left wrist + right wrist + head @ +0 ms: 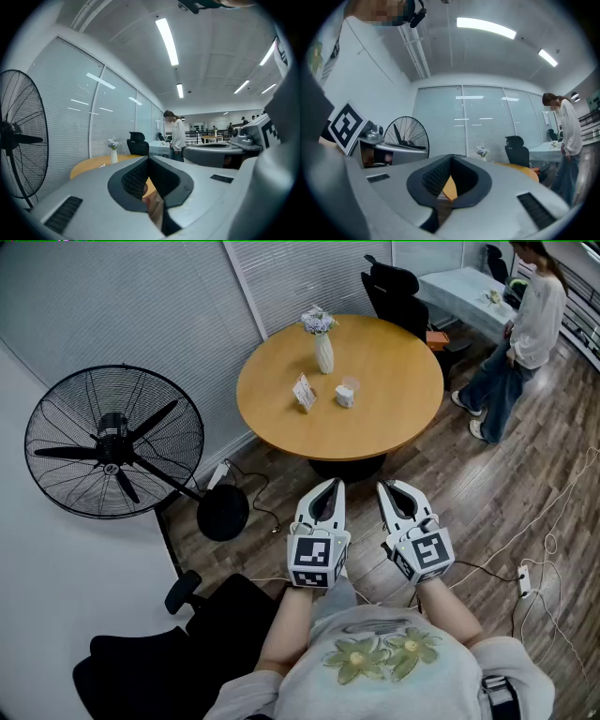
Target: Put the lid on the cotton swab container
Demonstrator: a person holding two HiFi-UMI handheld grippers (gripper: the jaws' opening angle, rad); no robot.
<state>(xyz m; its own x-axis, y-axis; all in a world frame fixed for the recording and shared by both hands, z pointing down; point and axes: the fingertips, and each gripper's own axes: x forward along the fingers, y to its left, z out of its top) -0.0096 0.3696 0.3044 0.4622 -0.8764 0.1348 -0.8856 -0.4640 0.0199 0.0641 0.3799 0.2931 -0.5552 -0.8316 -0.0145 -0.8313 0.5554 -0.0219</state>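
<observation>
One small clear cotton swab container [347, 391] stands near the middle of the round wooden table [394, 423], in the upper centre of the head view (it is too small to tell whether its lid is on or lies apart). Just left of it sits a little white card stand [304, 392], and behind that is a white vase [323, 351] of pale flowers.

You hold your left gripper [332, 484] and right gripper [385, 486] side by side in the lower centre of the frame. Both point toward the table and are well apart from the container. Each gripper's own view shows its jaws pressed together with nothing between them.

At the left of the frame a large black floor fan [112, 442] stands by the wall of blinds. A black office chair [178, 652] fills the lower left corner. In the upper right a person [525, 334] in a light top and jeans stands beyond the table. A white power strip [524, 582] with cables lies on the wood floor at the lower right.
</observation>
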